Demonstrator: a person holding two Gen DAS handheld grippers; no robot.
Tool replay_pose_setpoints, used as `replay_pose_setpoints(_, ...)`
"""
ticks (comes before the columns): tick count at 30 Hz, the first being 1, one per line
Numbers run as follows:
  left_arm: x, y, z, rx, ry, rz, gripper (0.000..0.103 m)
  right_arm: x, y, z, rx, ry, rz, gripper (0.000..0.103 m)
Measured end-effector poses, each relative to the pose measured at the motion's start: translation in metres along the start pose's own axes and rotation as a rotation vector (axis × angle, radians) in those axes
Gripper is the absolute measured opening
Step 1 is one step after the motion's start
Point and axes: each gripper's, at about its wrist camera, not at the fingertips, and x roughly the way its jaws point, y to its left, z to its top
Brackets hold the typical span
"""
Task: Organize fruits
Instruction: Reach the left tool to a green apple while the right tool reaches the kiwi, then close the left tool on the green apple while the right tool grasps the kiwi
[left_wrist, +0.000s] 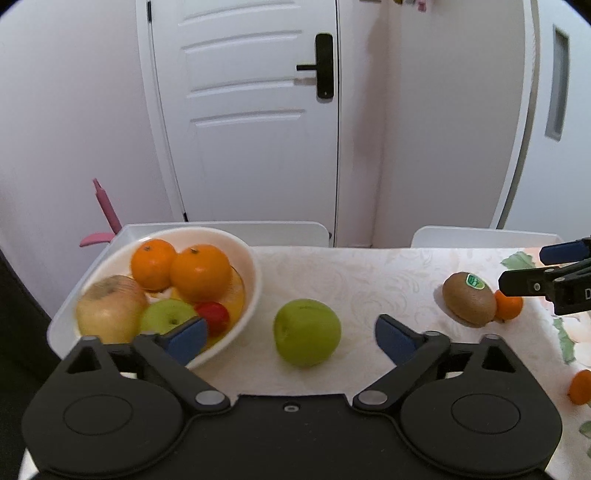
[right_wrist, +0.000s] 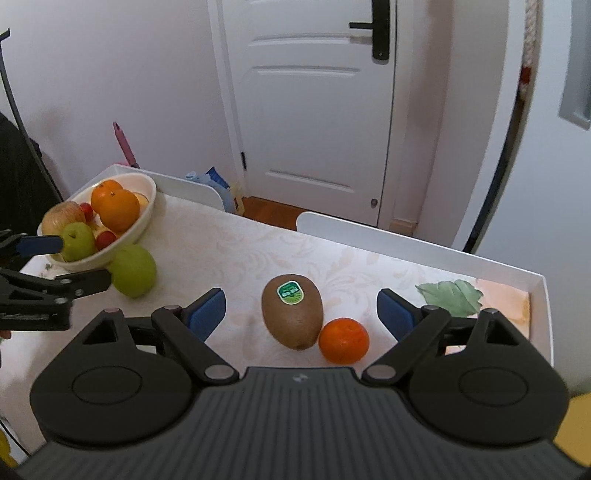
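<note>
White doors stand behind the table (right_wrist: 229, 243). Both grippers hang wide-jawed and empty: the left gripper (left_wrist: 291, 338) before a green apple (left_wrist: 306, 332) beside the far-left fruit bowl (left_wrist: 243, 258), the right gripper (right_wrist: 301, 312) before a kiwi (right_wrist: 291, 314) (small orange (right_wrist: 343, 340) touching its right).

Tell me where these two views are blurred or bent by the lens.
Left wrist view: the bowl and its fruit are smeared by motion blur, the green apple a little less; the door frame bows outward. Right wrist view: sharper, the kiwi sticker is crisp; the door edges curve, and the corners go dark in both.
</note>
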Motion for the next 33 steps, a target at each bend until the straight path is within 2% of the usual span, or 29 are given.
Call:
replay_pose_setpoints(5, 0.027, -0.015, -0.004, 0.007, 0.027, 0.035, 0.089, 0.016, -0.005, -0.003, -0.027, 0.015, 0.030, 0.103)
replay_pose_setpoints(7, 0.037, -0.019, -0.006, 0.011, 0.043, 0.048, 0.081, 0.021, -0.006, -0.004, -0.039, 0.020, 0.039, 0.103)
replay_pose_setpoints(12, 0.050, -0.023, -0.008, 0.011, 0.055, 0.073, 0.071, 0.031, -0.007, -0.003, -0.061, 0.030, 0.057, 0.103)
replay_pose_setpoints(14, 0.054, -0.024, -0.007, 0.010, 0.061, 0.076, 0.066, 0.035, -0.006, -0.002, -0.070, 0.037, 0.064, 0.099)
replay_pose_setpoints(15, 0.056, -0.024, -0.007, 0.011, 0.065, 0.077, 0.059, 0.036, -0.006, -0.002, -0.074, 0.043, 0.069, 0.094)
replay_pose_setpoints(16, 0.057, -0.024, -0.008, 0.016, 0.068, 0.084, 0.057, 0.038, -0.006, -0.002, -0.078, 0.049, 0.072, 0.092)
replay_pose_setpoints(33, 0.044, -0.024, -0.014, 0.030, 0.069, 0.073, 0.056, 0.054, 0.002, -0.002, -0.132, 0.079, 0.084, 0.082)
